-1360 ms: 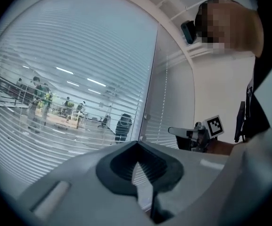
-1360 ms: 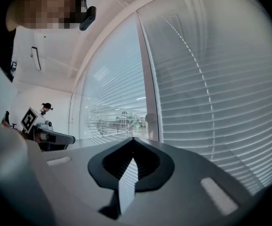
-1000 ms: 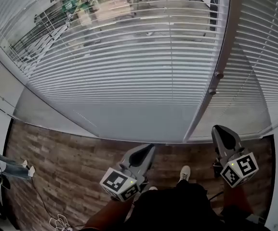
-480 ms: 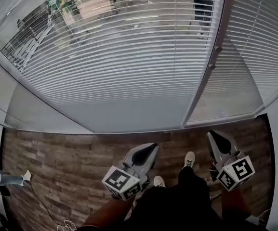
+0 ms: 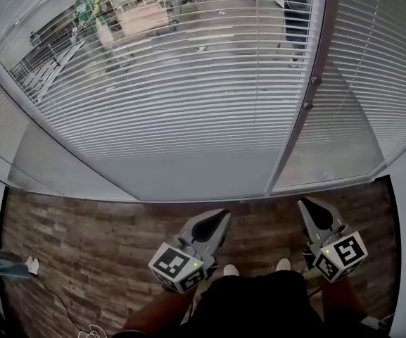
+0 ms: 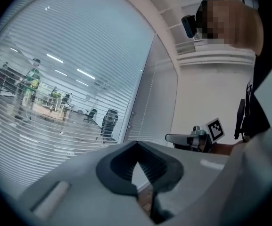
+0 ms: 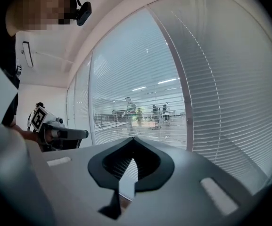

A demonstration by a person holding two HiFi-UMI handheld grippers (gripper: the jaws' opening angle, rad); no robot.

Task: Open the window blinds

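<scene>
White slatted blinds (image 5: 188, 83) hang behind a glass wall; their slats stand partly tilted, so an office shows through them. A second blind panel (image 5: 378, 76) hangs right of the mullion (image 5: 297, 129), which carries two small knobs (image 5: 307, 105). My left gripper (image 5: 220, 218) is held over the wooden floor, short of the glass, shut and with nothing in it. My right gripper (image 5: 305, 207) is level below the mullion, also shut and empty. The blinds (image 6: 55, 102) fill the left gripper view, and the blinds (image 7: 140, 102) fill the right gripper view too.
Wood-plank floor (image 5: 83, 231) runs up to the base of the glass wall. My own shoes (image 5: 281, 264) show between the grippers. A cable (image 5: 83, 328) lies on the floor at lower left, near another person's feet (image 5: 9, 259). A white wall (image 6: 206, 98) stands to the right.
In the head view the right gripper has shifted left and lower, away from the right wall. The left gripper kept its spot in the picture. My feet have stepped. Both grippers stay shut.
</scene>
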